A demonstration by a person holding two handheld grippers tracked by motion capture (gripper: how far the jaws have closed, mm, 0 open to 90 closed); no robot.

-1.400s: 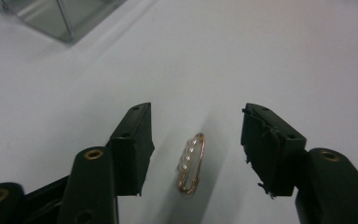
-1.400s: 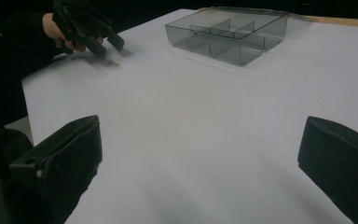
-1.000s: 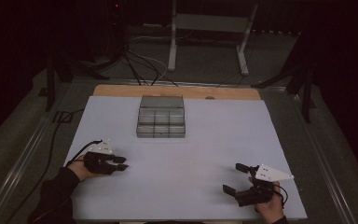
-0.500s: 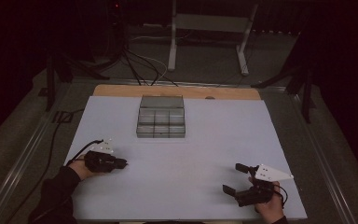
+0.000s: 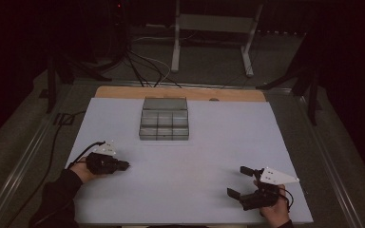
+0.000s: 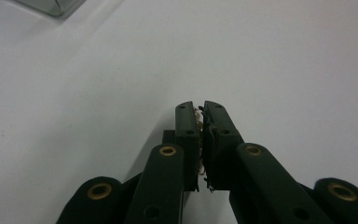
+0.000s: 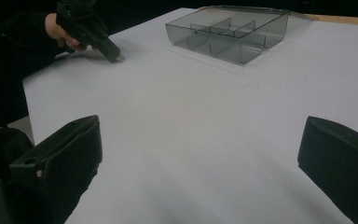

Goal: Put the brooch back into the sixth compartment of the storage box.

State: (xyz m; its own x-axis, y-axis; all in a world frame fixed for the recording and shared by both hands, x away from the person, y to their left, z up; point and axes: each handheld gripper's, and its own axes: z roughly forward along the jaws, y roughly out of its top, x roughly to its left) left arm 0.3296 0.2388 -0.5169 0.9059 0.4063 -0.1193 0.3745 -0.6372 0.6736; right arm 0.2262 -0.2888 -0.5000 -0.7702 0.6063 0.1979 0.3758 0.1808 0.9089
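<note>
The left claw [image 5: 123, 165] is held low over the near-left part of the white tabletop [image 5: 209, 142], w/ the left hand [image 5: 83, 168] wrapped round its body and the dark sleeve [image 5: 54, 199] entering from the bottom-left corner. Its jaws are pointed to the right across the sheet and are seen pressed together in the left gripper view [image 6: 200, 116], w/ nothing gripped; only frayed bits of pad are seen btwn them. The grey three-cornered plate [image 5: 107, 148] is carried on top and a cable [image 5: 83, 151] is looped back toward the wrist.

The right claw [image 5: 240, 183] is held at the near-right, close to the tabletop's front edge, w/ the right hand [image 5: 275, 211] behind it at the bottom of the frame. Its jaws are spread wide and pointed left, toward the centre of the sheet; nothing is held btwn them. In the right gripper view the two jaws are seen far apart at the lower corners, and the left claw [image 7: 112, 53] is seen farther off w/ its tip at or just above the surface; contact can't be told.

A clear compartment box [image 5: 164, 124] is set upright at the far-centre of the tabletop, well apart from both claws.
</note>
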